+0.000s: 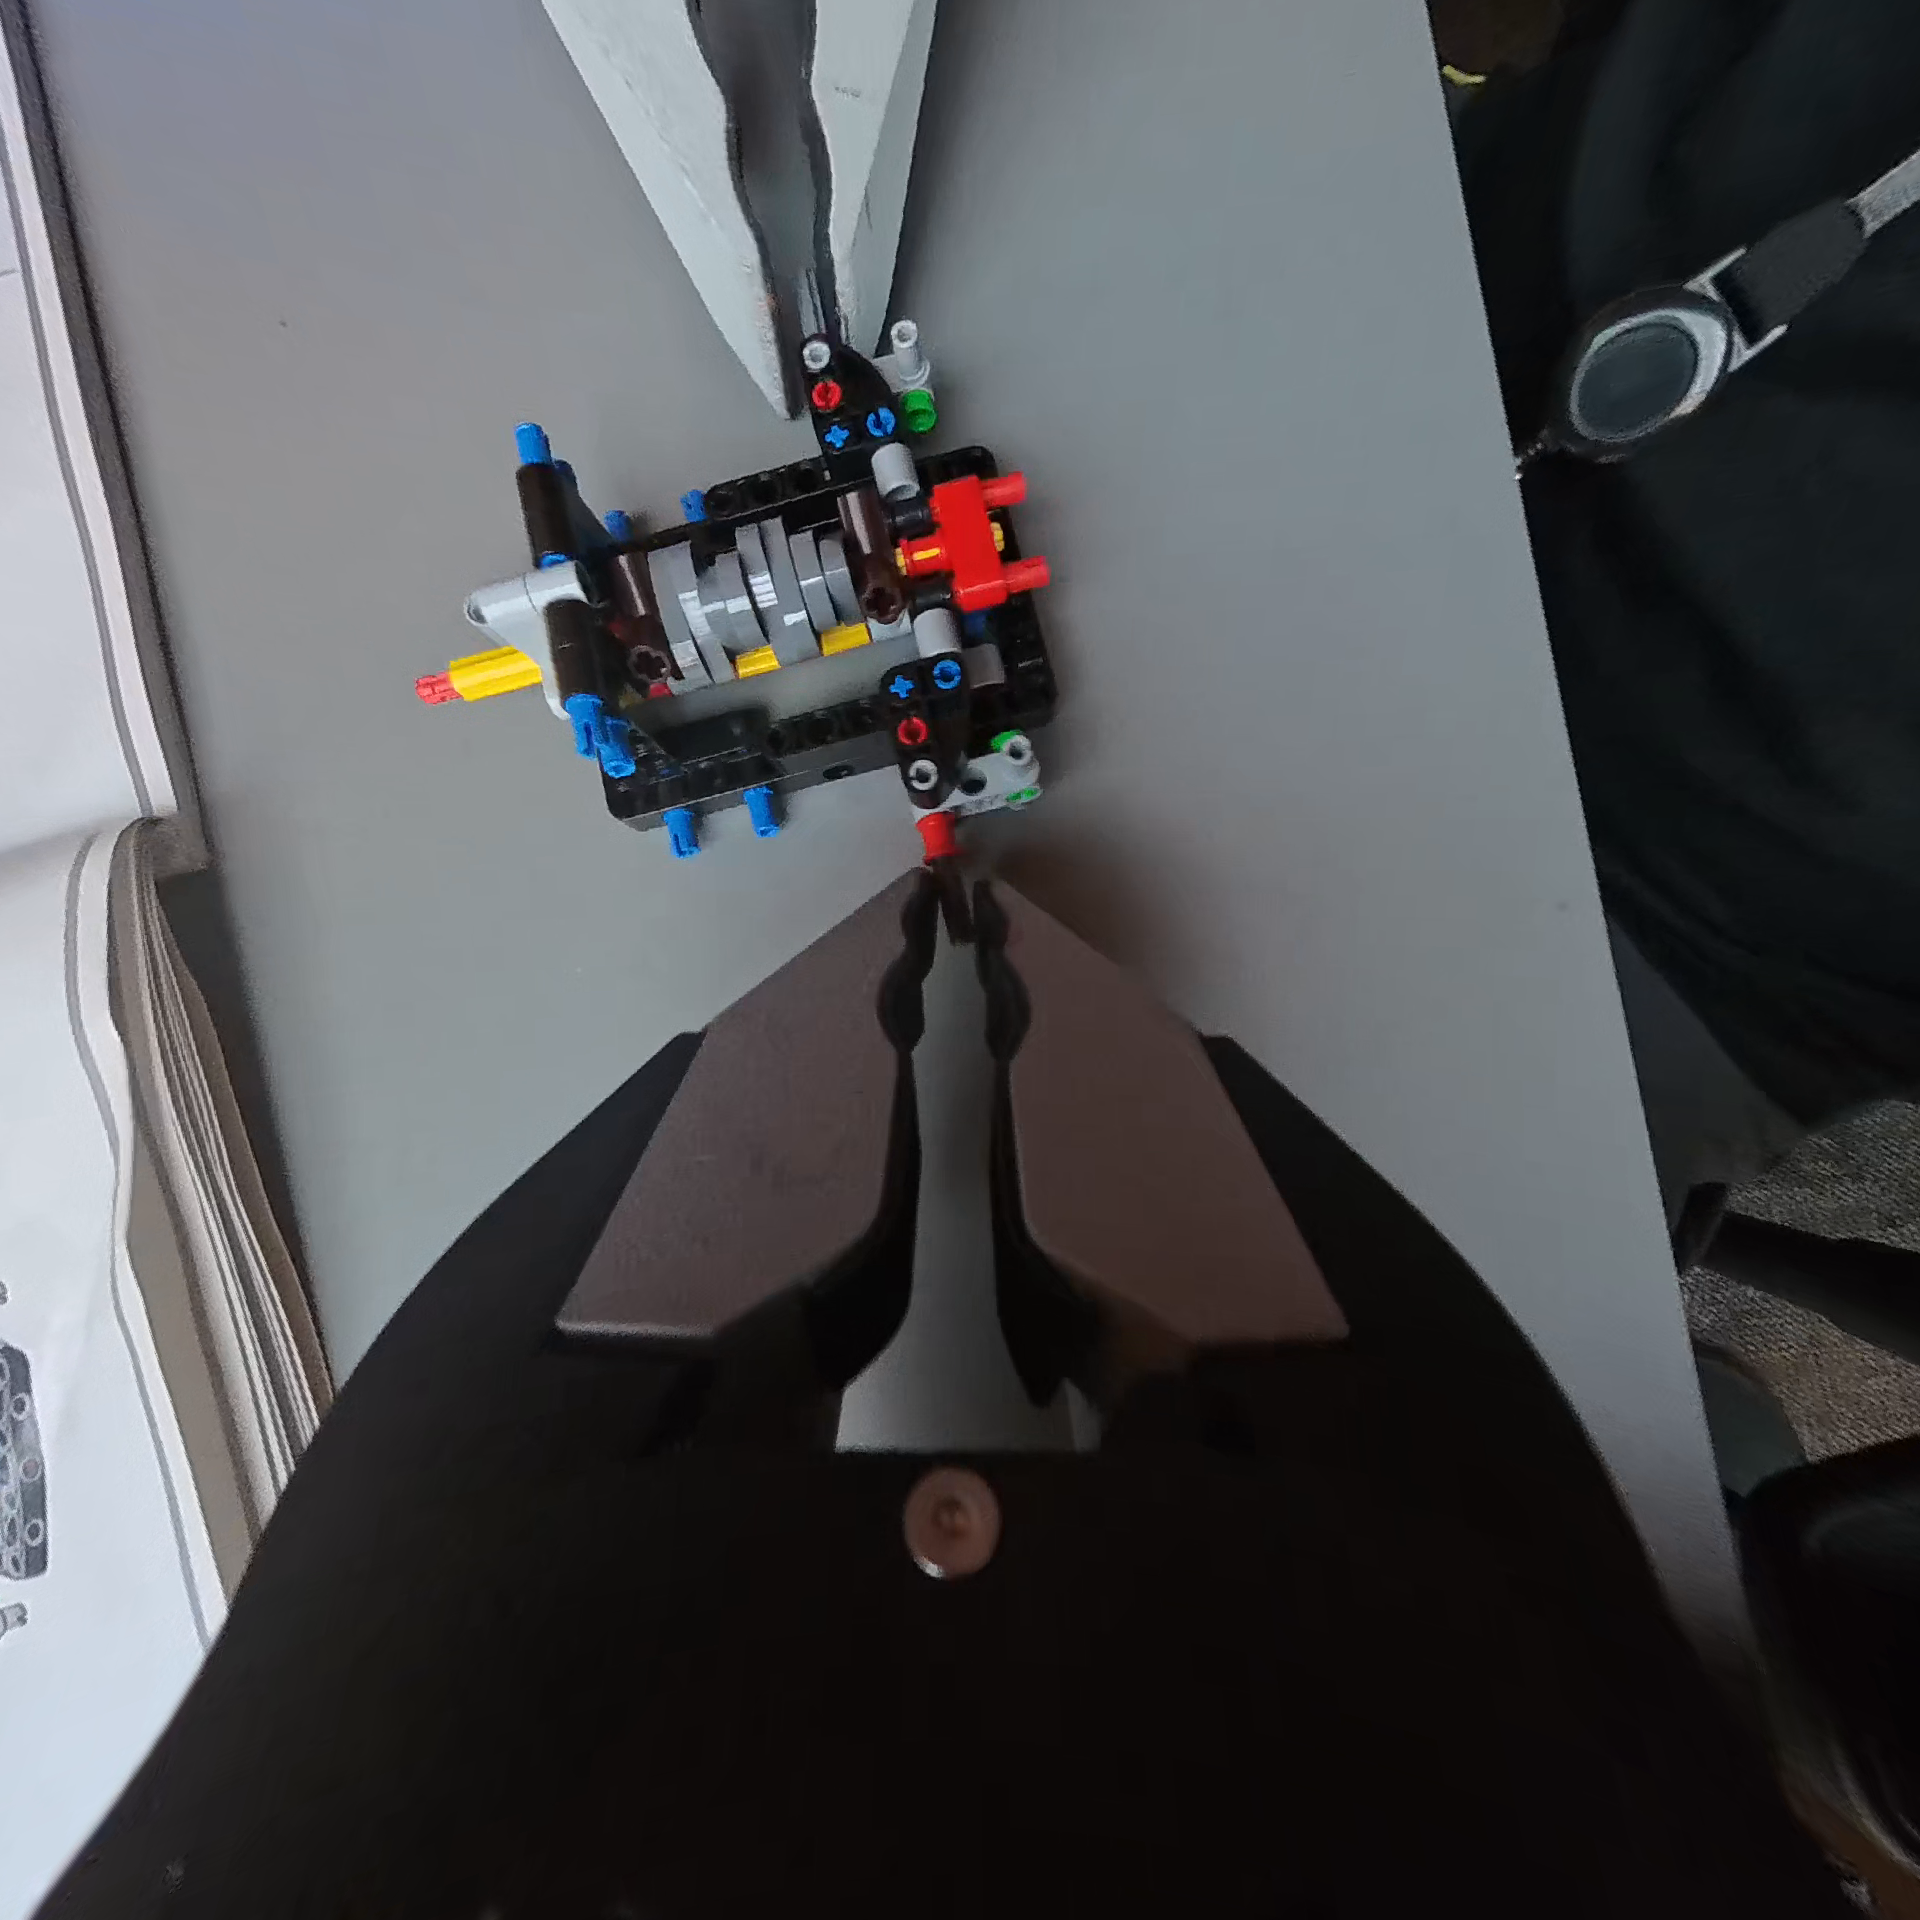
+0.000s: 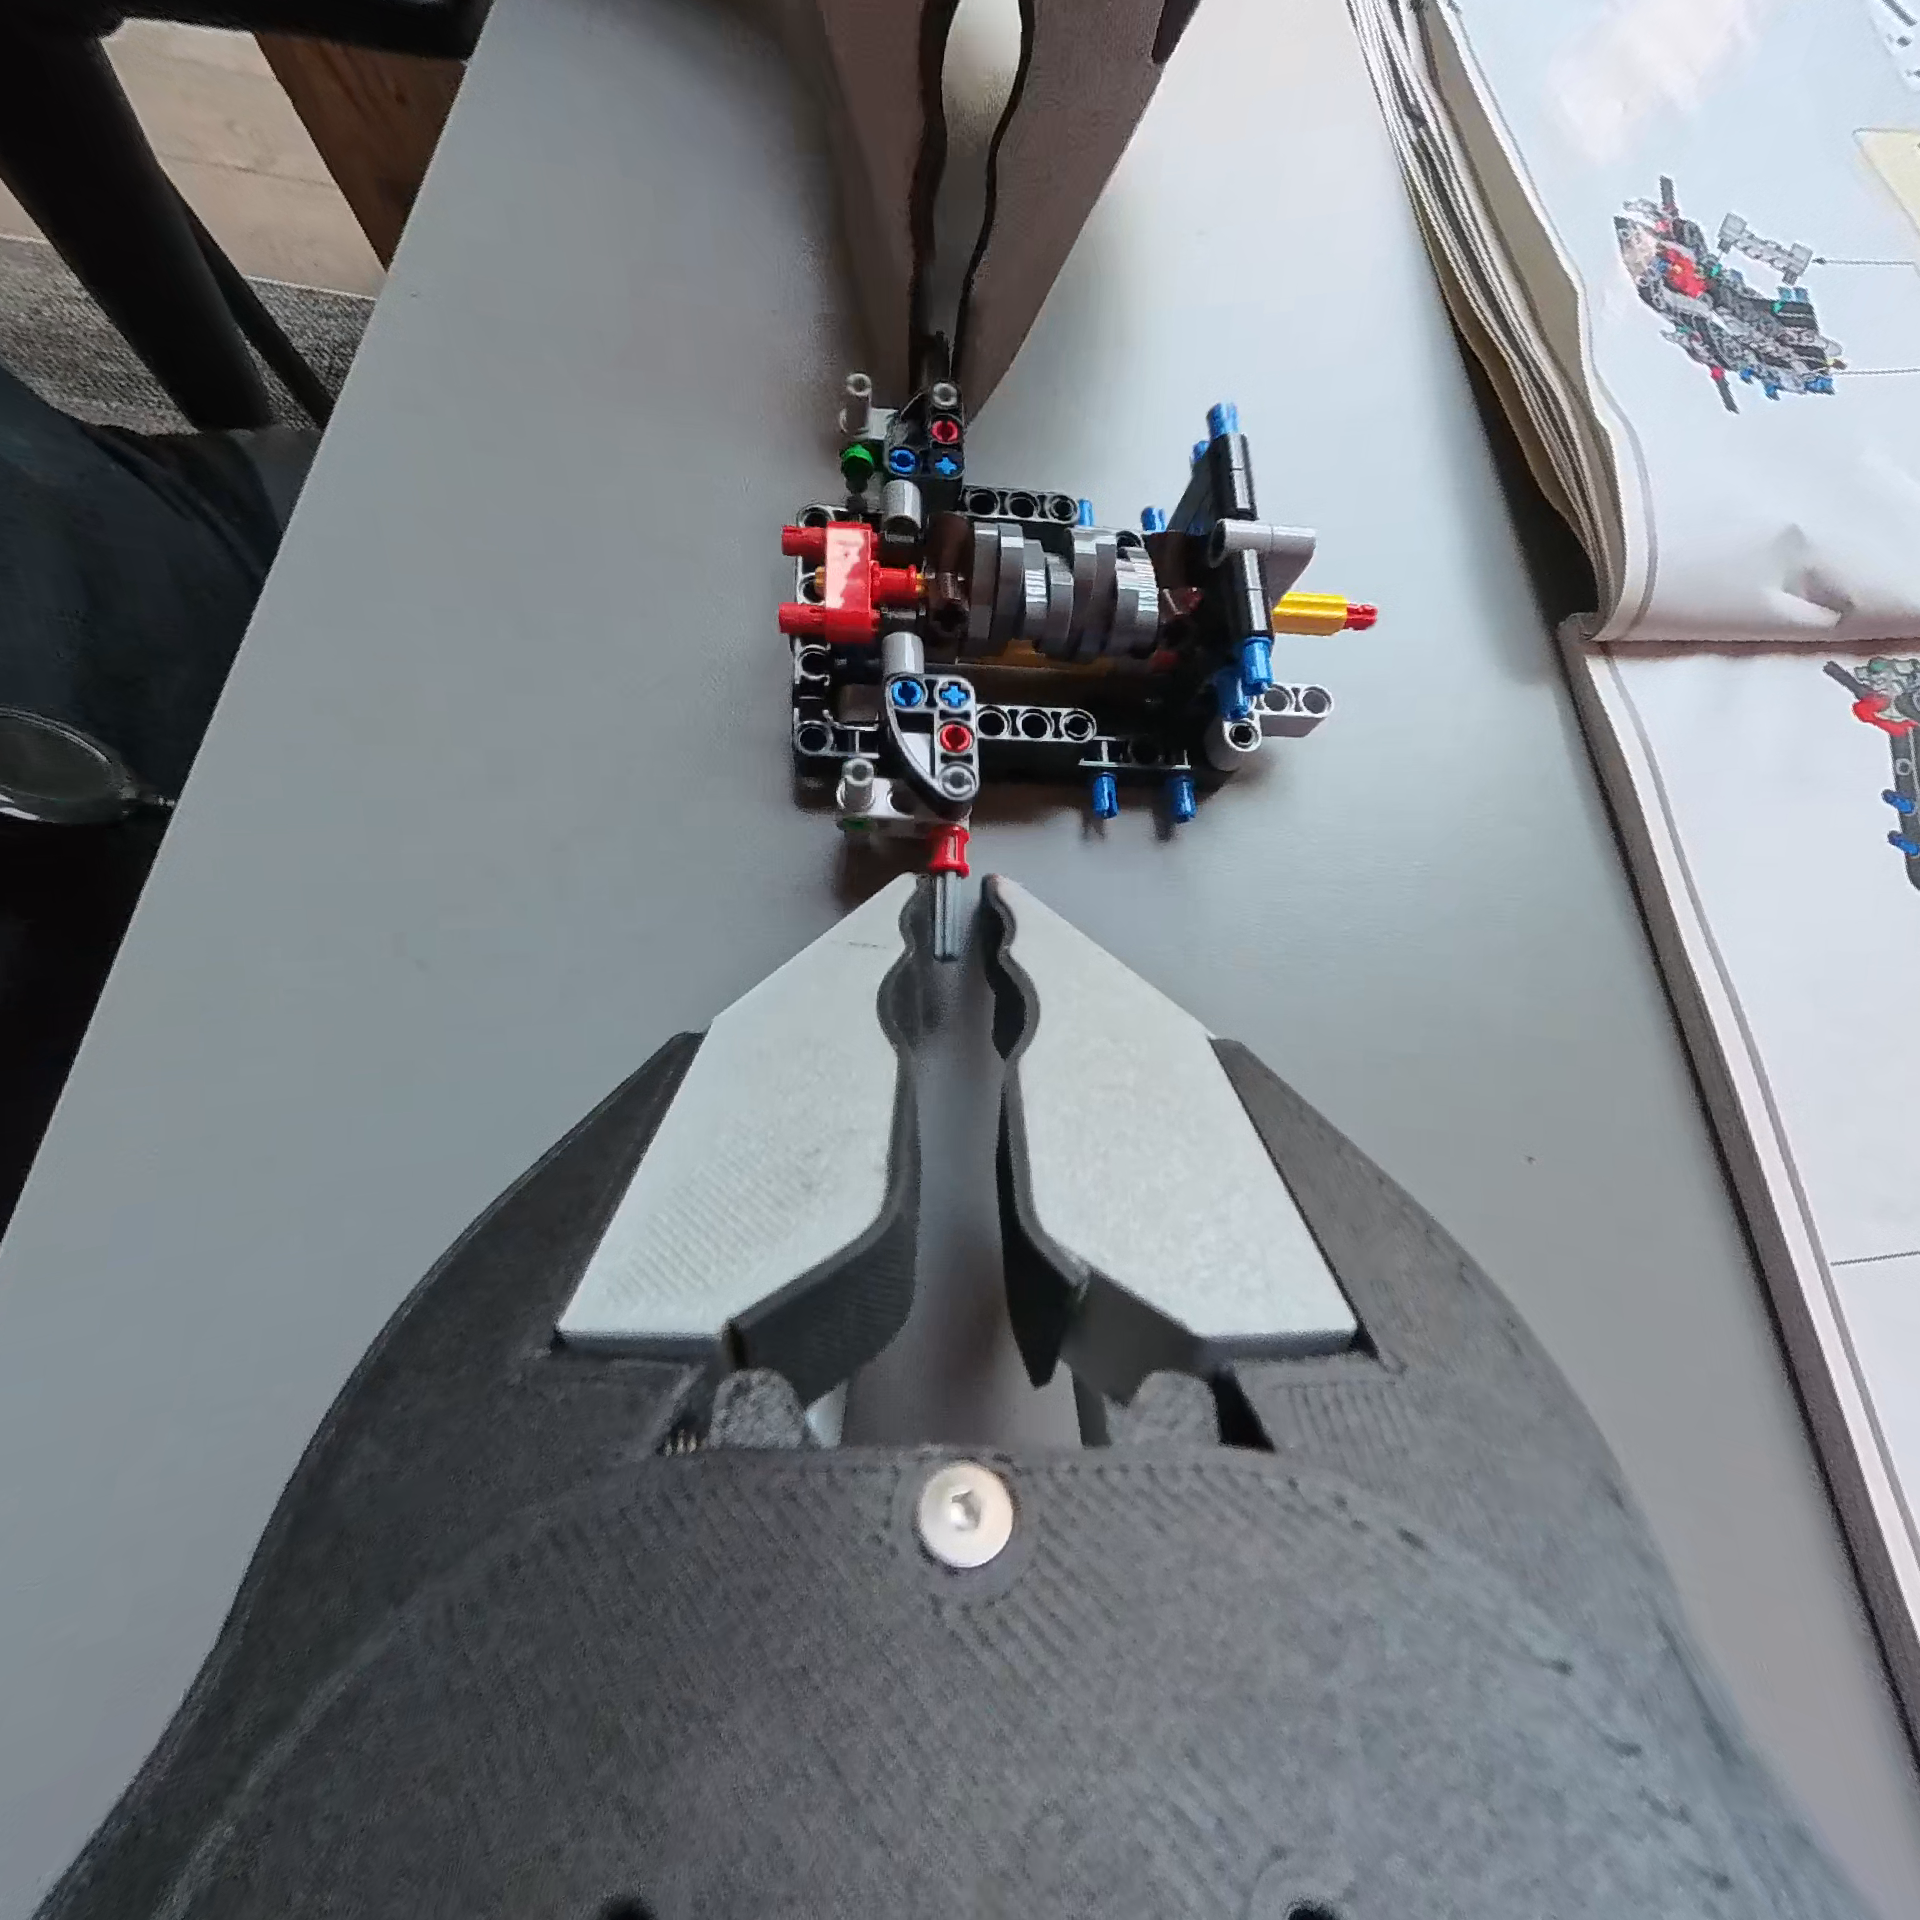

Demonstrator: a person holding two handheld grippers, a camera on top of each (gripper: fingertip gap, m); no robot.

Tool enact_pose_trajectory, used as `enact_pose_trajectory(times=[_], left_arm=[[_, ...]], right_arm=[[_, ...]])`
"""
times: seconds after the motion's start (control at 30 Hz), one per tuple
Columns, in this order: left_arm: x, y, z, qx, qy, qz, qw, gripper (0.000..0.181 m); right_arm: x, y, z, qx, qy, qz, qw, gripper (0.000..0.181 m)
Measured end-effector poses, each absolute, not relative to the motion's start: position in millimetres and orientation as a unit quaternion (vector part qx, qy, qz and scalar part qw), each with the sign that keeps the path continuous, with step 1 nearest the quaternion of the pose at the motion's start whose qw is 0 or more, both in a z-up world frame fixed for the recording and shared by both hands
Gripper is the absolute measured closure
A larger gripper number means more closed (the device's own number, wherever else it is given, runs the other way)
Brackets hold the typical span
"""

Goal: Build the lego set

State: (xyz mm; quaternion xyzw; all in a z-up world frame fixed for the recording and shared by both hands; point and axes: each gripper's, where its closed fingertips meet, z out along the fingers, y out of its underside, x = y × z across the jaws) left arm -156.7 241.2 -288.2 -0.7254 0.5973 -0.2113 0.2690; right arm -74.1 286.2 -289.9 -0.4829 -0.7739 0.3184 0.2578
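Lego model (image 1: 769,623) lies flat on the grey surface (image 1: 1247,935), between the two grippers. Step in hand, as I judge it: seating the axles at its two ends.

To do it well: push each axle straight along its own line into its hole, both grippers working against each other so the model does not slide; do not twist or lever.

Left gripper (image 1: 961,909): jaws narrow, pinching a thin dark axle (image 1: 954,914) tipped by a red bush (image 1: 935,831) at the model's near end. Right gripper (image 2: 951,904): jaws narrow, closed on a matching dark axle (image 2: 948,920) with a red bush (image 2: 948,847) at the opposite end.

Model: black frame, grey stacked discs in the middle, red block at one side, yellow shaft sticking out the other, blue pins around the edges.

Open instruction booklet (image 2: 1714,364) lies beside the model, beyond the yellow shaft.
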Motion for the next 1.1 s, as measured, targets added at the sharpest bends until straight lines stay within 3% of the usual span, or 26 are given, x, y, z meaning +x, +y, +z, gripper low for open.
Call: enact_pose_trajectory(times=[0.13,0.2,0.4,0.57,0.73,0.93,1.1], left_arm=[[-156.0,242.0,-288.0,-0.727,0.597,-0.213,0.264,0.178],[-156.0,242.8,-288.9,-0.737,0.583,-0.219,0.26,0.164],[-166.7,243.1,-285.0,-0.756,0.552,-0.201,0.29,0.149],[-180.9,249.1,-268.7,-0.789,0.449,-0.208,0.363,0.148],[-173.2,242.5,-277.1,-0.806,0.445,-0.172,0.35,0.147],[-180.9,247.2,-287.3,-0.822,0.43,-0.132,0.349,0.145],[-219.2,251.1,-281.3,-0.843,0.357,-0.095,0.392,0.144]], right_arm=[[-73.5,285.9,-289.2,-0.482,-0.774,0.323,0.254,0.172],[-73.0,284.9,-288.0,-0.478,-0.774,0.327,0.256,0.169],[-68.8,287.7,-276.0,-0.472,-0.759,0.359,0.27,0.163],[-68.8,303.9,-257.9,-0.499,-0.707,0.412,0.286,0.155],[-64.9,300.9,-253.1,-0.496,-0.698,0.447,0.26,0.156],[-59.0,291.5,-274.3,-0.495,-0.739,0.396,0.227,0.149],[-56.2,305.5,-273.0,-0.51,-0.728,0.369,0.272,0.142]])
